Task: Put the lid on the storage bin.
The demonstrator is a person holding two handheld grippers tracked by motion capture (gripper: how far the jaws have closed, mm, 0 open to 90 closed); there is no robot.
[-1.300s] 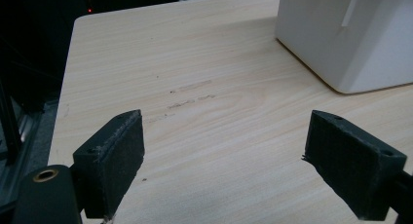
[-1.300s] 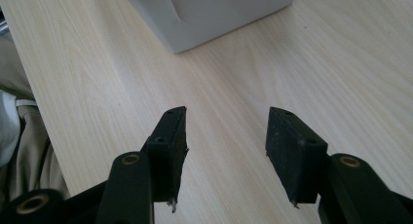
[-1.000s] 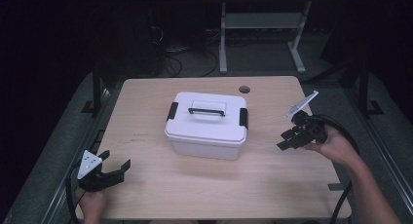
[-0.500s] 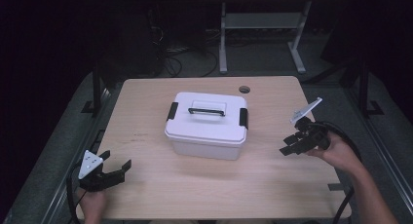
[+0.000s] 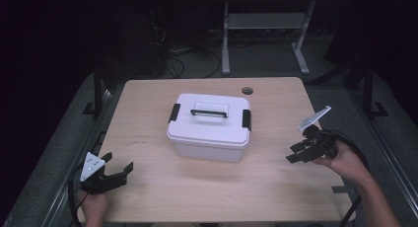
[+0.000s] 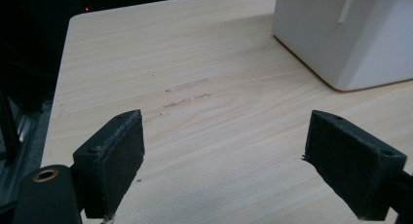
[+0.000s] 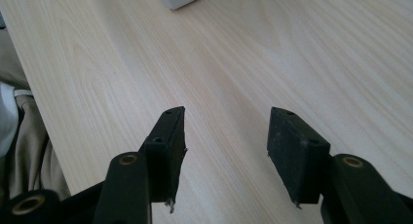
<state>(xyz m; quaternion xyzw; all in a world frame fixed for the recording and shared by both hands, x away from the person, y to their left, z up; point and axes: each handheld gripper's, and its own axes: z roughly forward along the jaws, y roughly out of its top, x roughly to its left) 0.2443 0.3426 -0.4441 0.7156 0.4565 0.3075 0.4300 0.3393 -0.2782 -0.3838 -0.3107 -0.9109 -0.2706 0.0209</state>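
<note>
Sitting mid-worktop (image 5: pixel 148 197), the white lidded box (image 5: pixel 209 133) lay with its long axis crosswise, ahead-right of the left hand-held gripper (image 5: pixel 117 169) and left of the nearer right hand-held gripper (image 5: pixel 295 153); both gaped empty.

A pale wood-grain bench (image 5: pixel 148 103) with rounded corners stands in a dim room, lit from above. A small dark round grommet (image 5: pixel 247 91) sits near its far edge. Beyond it, a grey metal table frame (image 5: pixel 226 34) stands on grey carpeted floor (image 5: pixel 197 69), beside tangled black cables (image 5: pixel 180 56). The surroundings fade into darkness.
</note>
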